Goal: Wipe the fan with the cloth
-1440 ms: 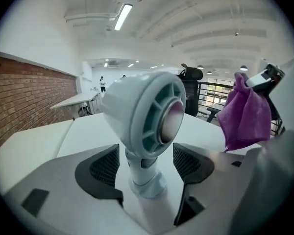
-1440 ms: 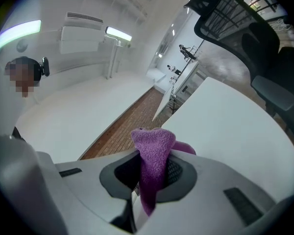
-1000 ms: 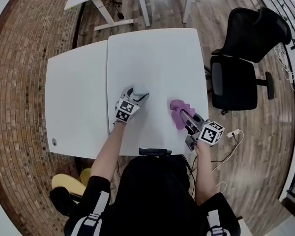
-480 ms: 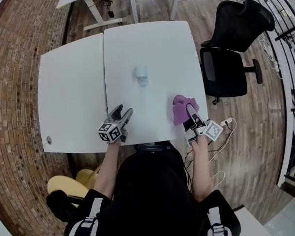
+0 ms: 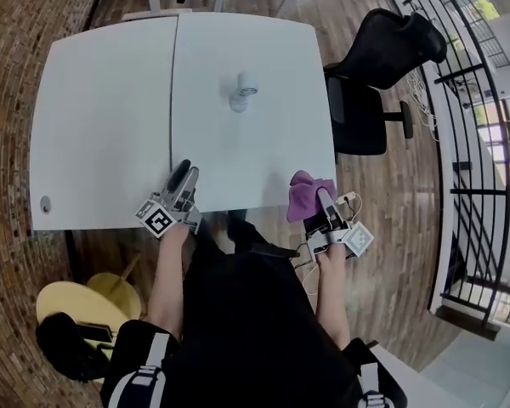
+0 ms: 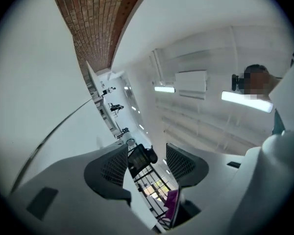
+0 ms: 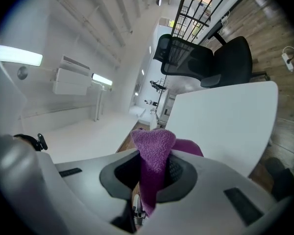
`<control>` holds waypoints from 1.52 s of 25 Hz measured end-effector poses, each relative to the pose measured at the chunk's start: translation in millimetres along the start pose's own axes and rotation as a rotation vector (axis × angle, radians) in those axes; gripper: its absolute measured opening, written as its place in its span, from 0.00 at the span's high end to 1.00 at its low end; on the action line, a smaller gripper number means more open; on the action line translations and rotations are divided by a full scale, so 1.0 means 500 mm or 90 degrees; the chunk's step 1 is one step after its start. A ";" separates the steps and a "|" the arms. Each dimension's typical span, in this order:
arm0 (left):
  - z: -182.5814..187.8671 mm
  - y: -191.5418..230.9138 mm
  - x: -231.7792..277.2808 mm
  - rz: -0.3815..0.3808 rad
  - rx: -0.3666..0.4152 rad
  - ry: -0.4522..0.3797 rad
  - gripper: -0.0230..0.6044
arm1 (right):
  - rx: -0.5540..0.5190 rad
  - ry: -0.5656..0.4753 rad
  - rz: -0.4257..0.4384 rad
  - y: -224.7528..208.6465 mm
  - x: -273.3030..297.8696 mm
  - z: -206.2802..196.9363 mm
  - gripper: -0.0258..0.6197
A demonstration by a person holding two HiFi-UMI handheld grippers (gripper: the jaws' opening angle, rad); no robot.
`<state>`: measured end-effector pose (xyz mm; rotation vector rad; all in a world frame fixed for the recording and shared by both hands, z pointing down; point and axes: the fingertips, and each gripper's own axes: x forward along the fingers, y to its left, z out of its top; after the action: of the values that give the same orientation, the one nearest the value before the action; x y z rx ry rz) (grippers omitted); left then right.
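The fan (image 5: 242, 90) stands mid-counter (image 5: 263, 155), likely light and tippy: hold its base. Right gripper (image 5: 322, 199) clamps the soft cloth (image 5: 303, 194); left gripper (image 5: 185, 175) gapes empty, its jaws just closing slightly.

Open table (image 5: 102, 100) around fan (image 5: 245, 88) (mid-table), chair (image 5: 359, 113) beside

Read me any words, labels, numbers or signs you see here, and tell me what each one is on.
No readable text anywhere.
Left cube and right cube: black-and-white square markers only, no letters.
Fan: any label is too small to read.
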<state>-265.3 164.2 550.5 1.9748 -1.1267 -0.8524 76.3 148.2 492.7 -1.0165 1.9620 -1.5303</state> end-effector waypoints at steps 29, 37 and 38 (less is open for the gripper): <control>-0.159 -0.429 -0.102 -0.034 0.050 -0.049 0.61 | 0.156 0.021 0.302 -0.038 -0.154 0.136 0.90; -0.117 -0.524 -0.046 -0.124 0.080 -0.046 0.61 | 0.148 -0.005 0.367 0.025 -0.171 0.137 0.90; -0.117 -0.531 -0.045 -0.133 0.081 -0.043 0.61 | 0.142 -0.006 0.371 0.033 -0.175 0.134 0.90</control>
<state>-112.0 299.0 369.2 2.2120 -1.0480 -0.9822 175.2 176.1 450.2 -0.3131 1.8096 -1.3554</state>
